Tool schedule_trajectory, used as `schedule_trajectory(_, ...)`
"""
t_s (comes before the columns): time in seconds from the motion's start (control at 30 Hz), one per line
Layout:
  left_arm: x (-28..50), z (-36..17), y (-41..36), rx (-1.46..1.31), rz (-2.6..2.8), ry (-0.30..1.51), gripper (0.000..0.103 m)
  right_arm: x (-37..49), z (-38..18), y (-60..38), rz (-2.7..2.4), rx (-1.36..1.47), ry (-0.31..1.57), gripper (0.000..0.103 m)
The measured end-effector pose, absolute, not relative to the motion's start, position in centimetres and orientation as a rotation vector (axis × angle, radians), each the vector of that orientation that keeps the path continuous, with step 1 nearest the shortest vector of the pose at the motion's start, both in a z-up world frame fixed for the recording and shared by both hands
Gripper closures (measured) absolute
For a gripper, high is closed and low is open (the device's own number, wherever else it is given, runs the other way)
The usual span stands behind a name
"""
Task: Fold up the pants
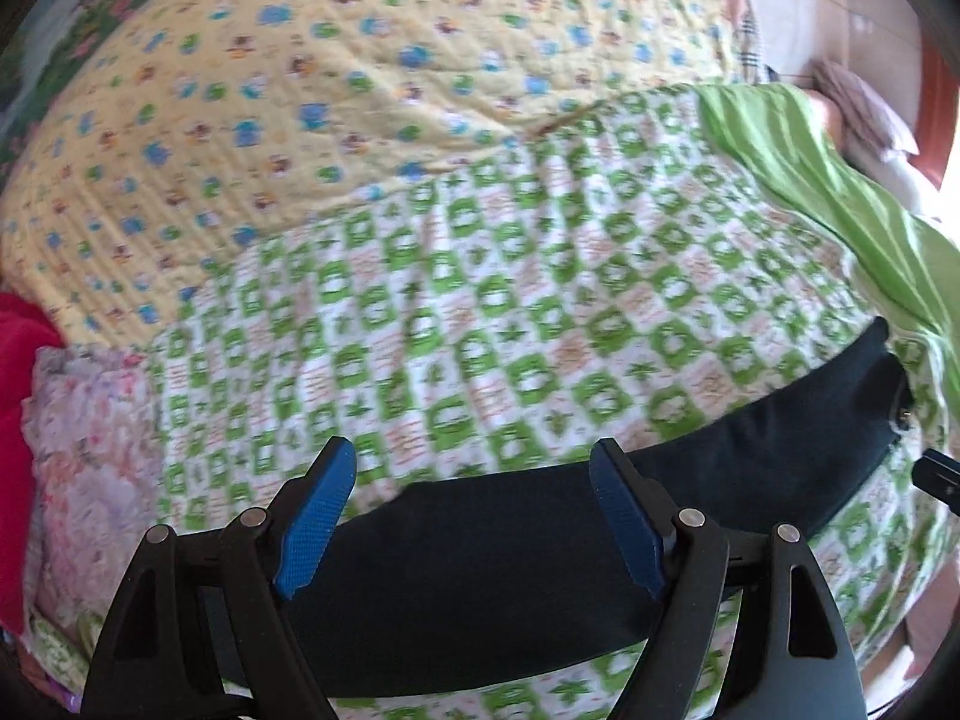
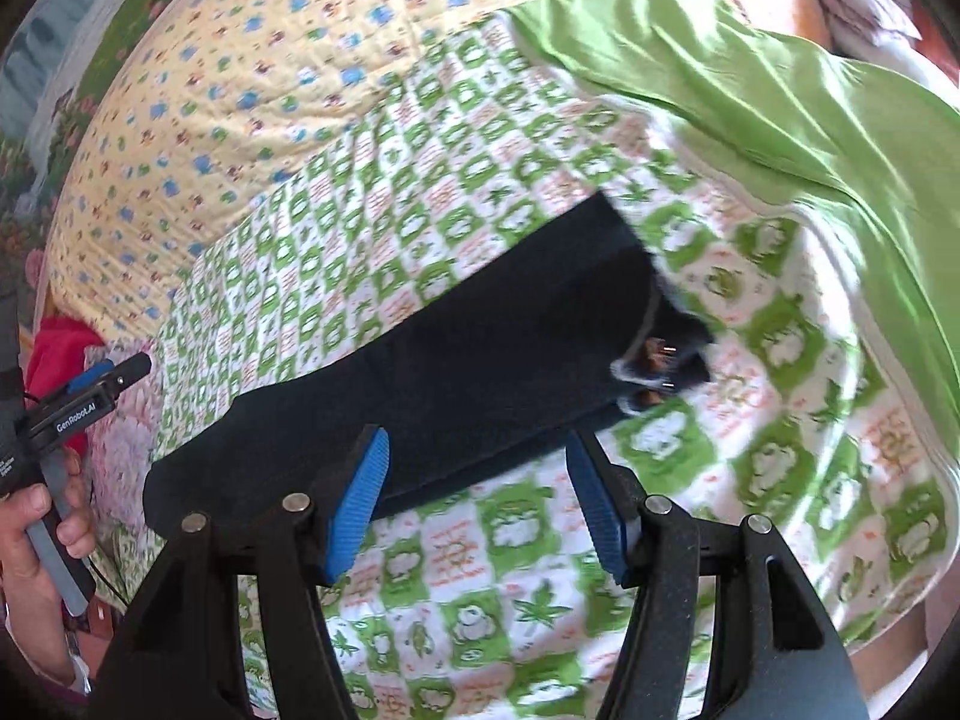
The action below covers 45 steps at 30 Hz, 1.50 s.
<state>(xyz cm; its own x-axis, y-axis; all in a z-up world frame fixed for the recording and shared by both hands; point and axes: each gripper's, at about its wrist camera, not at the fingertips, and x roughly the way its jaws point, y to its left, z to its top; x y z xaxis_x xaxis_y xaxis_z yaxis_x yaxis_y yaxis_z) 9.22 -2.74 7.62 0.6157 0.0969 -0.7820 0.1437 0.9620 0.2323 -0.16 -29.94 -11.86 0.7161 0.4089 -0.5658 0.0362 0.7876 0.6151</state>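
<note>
The dark navy pants [image 1: 480, 564] lie folded lengthwise in a long strip on the green-and-white patterned quilt [image 1: 456, 324]. My left gripper [image 1: 474, 468] is open and empty, hovering over the leg end of the strip. In the right wrist view the pants [image 2: 456, 360] run from lower left to the waistband with its button [image 2: 654, 354] at the right. My right gripper [image 2: 477, 456] is open and empty above the pants' near edge. The left gripper [image 2: 102, 381] shows at the far left, held in a hand.
A yellow quilt with blue and green prints [image 1: 300, 90] lies behind. A plain green sheet [image 2: 750, 78] is bunched at the right. A red cloth [image 1: 18, 360] and a pink floral pillow [image 1: 84, 468] lie at the left.
</note>
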Motion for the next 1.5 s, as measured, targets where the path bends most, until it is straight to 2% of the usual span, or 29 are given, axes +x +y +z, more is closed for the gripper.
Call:
schedule_trajectory(0.33, 13.0, 4.3, -11.3, 0.285, -0.343, 1.046, 0.022, -0.2, -15.2, -34.5, 0.127, 0.846, 0.742, 0.04)
schedule_trajectory(0.83, 17.1, -0.6, -20.7, 0.371, -0.703, 1.204, 0.022, 3.3, -18.4, -35.8, 0.107, 1.062, 0.726, 0.041)
schedule_trajectory(0.87, 17.3, -0.8, -21.1, 0.378, -0.719, 1.213, 0.022, 3.5, -18.4, -35.8, 0.106, 1.063, 0.725, 0.046)
schedule_trajectory(0.9, 17.5, -1.1, -21.6, 0.384, -0.742, 1.224, 0.022, 3.7, -18.6, -35.8, 0.108, 1.069, 0.722, 0.064)
schedule_trajectory(0.97, 17.8, -1.9, -23.0, 0.401, -0.79, 1.246, 0.022, 3.8, -19.1, -36.0, 0.111, 1.088, 0.728, 0.088)
schedule_trajectory(1.33, 19.2, -5.7, -30.2, 0.49, -0.981, 1.34, 0.023, 2.2, -20.1, -37.5, 0.173, 1.127, 0.678, 0.09)
schedule_trajectory(1.43, 19.9, -6.2, -31.3, 0.468, -1.024, 1.375, 0.027, 1.9, -20.2, -37.5, 0.185, 1.094, 0.677, 0.09)
schedule_trajectory(1.5, 20.2, -6.4, -31.9, 0.462, -1.053, 1.39, 0.034, 1.9, -20.2, -37.4, 0.192, 1.075, 0.677, 0.09)
